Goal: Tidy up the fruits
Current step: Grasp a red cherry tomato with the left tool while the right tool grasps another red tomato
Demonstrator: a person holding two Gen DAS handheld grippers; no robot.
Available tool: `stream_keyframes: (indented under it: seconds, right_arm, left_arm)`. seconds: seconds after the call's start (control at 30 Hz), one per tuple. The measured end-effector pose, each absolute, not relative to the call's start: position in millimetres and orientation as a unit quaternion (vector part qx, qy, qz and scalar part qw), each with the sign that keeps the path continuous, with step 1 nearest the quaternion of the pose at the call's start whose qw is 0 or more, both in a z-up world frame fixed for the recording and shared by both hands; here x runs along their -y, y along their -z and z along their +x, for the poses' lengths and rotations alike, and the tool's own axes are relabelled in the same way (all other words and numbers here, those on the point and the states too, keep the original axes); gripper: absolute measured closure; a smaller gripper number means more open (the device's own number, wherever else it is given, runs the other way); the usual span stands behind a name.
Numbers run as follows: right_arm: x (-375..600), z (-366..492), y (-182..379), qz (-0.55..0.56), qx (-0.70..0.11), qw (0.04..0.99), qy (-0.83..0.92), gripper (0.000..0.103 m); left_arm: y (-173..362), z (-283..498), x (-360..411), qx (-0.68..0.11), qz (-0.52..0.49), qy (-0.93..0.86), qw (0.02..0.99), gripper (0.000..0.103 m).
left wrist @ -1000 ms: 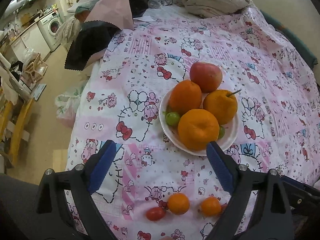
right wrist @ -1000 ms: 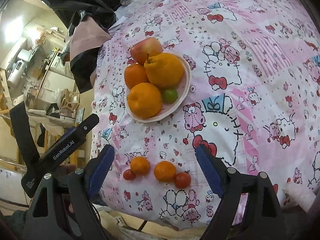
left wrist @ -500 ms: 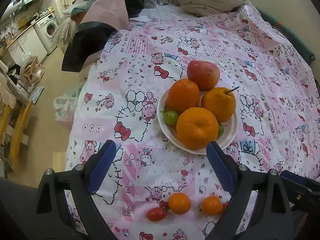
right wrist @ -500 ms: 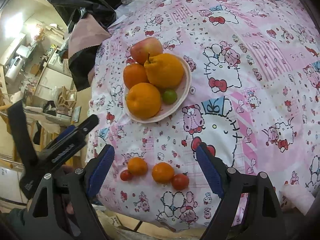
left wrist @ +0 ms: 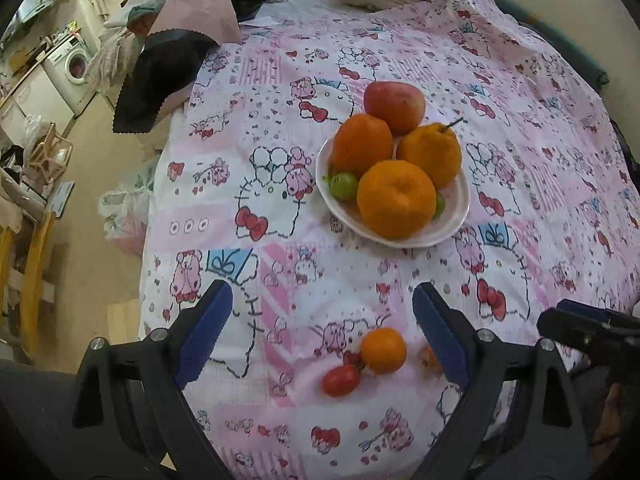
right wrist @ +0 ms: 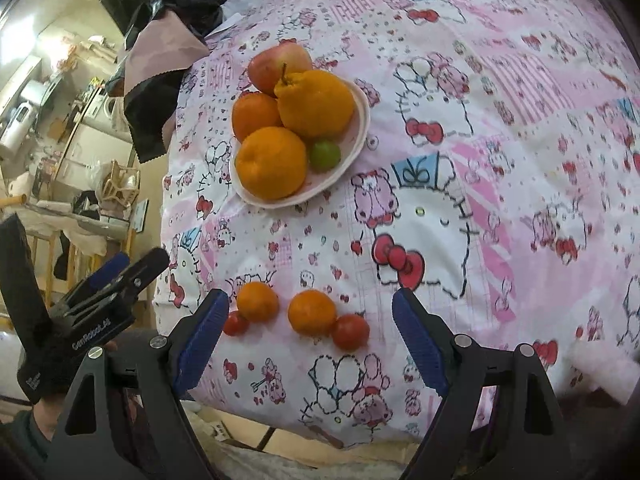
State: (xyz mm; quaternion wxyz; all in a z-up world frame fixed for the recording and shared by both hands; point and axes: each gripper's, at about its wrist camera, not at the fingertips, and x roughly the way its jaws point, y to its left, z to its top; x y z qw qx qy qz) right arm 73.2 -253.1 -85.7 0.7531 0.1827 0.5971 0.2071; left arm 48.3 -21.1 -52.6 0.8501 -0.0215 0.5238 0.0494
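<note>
My left claw (left wrist: 322,320) and right claw (right wrist: 310,322) hang spread and empty above a cartoon-print cotton cloth (right wrist: 500,128). Dimpled round oranges (right wrist: 272,162) fill a glossy white plate (right wrist: 360,120); smooth tomatoes (right wrist: 351,332) and small mandarins (right wrist: 312,312) lie loose near the cloth's edge.

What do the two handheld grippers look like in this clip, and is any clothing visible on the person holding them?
Both the left gripper and the right gripper have black angular frames with silver bolts and two fingers faced with ribbed blue pads. In the right wrist view the left gripper's black body bears white lettering, only partly legible. Below it shows a dark greenish sleeve. No cables are visible.
</note>
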Motion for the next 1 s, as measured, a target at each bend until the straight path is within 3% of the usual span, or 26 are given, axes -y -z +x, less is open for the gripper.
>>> stream_keyframes:
  seconds: [0.5,0.7,0.87,0.93,1.0]
  right_arm:
    - [272.7,58.1,119.0,0.250,-0.636,0.713,-0.154,0.017]
    - [269.2,58.8,124.2,0.241,-0.642,0.713,-0.142,0.017]
    - [273.3,59.2,130.8,0.236,-0.649,0.712,-0.129,0.017]
    - [275.2,59.9,135.3,0.236,-0.653,0.709,-0.126,0.017]
    - [271.0,60.4,140.4,0.209,-0.666,0.705,-0.126,0.019]
  left_arm:
    - [111.1,19.8,-2.3,-0.622,-0.076,-0.028,0.779,0.015]
    - [135.0,17.1,11.4,-0.649,-0.061,-0.003,0.758,0.035]
    - [140.6,23.3,29.7,-0.643,-0.019,0.026,0.765,0.043]
    - [145.1,25.1,34.4,-0.645,0.005,0.034,0.764,0.053]
    - [149.3,26.9,34.8,-0.651,0.010,0.037,0.758,0.056]
